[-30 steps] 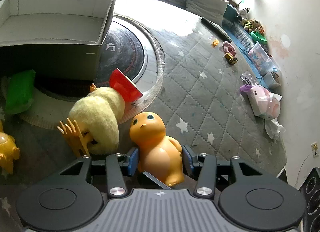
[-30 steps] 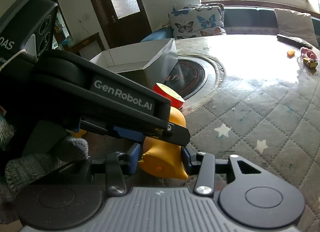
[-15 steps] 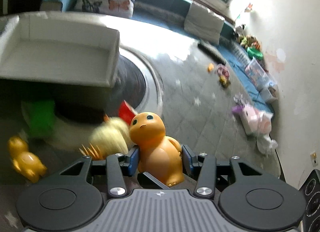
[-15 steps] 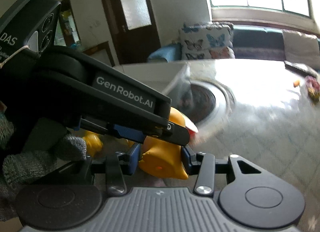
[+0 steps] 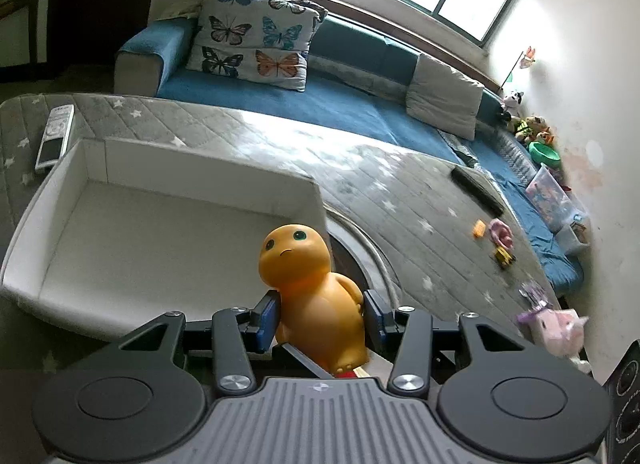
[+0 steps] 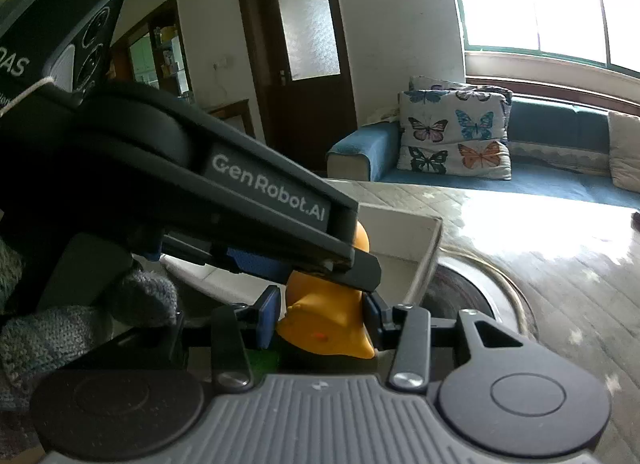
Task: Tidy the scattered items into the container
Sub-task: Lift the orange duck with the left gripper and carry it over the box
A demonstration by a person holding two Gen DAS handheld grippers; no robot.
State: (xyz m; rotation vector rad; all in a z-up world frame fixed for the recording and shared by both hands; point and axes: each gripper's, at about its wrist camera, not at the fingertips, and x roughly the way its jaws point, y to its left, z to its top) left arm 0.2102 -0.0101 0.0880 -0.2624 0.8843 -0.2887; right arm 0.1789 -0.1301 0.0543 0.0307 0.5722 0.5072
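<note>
My left gripper (image 5: 320, 314) is shut on an orange round-headed toy figure (image 5: 308, 284) and holds it in the air by the near right corner of the white cardboard box (image 5: 168, 232), whose inside is bare. My right gripper (image 6: 320, 318) is shut on the same orange figure (image 6: 324, 324) lower down. In the right wrist view the left gripper's body crosses in front and hides most of the figure; the box (image 6: 424, 260) lies just beyond.
The box sits on a grey quilted table (image 5: 400, 192) with a round dark hotplate (image 5: 360, 264). A white remote (image 5: 54, 136), a black remote (image 5: 476, 190) and small toys (image 5: 500, 236) lie on it. A blue sofa (image 5: 340, 104) stands behind.
Both grippers have lifted the orange figure off the table and carried it up toward the box. The plush duck, red piece and green item have dropped out of view.
</note>
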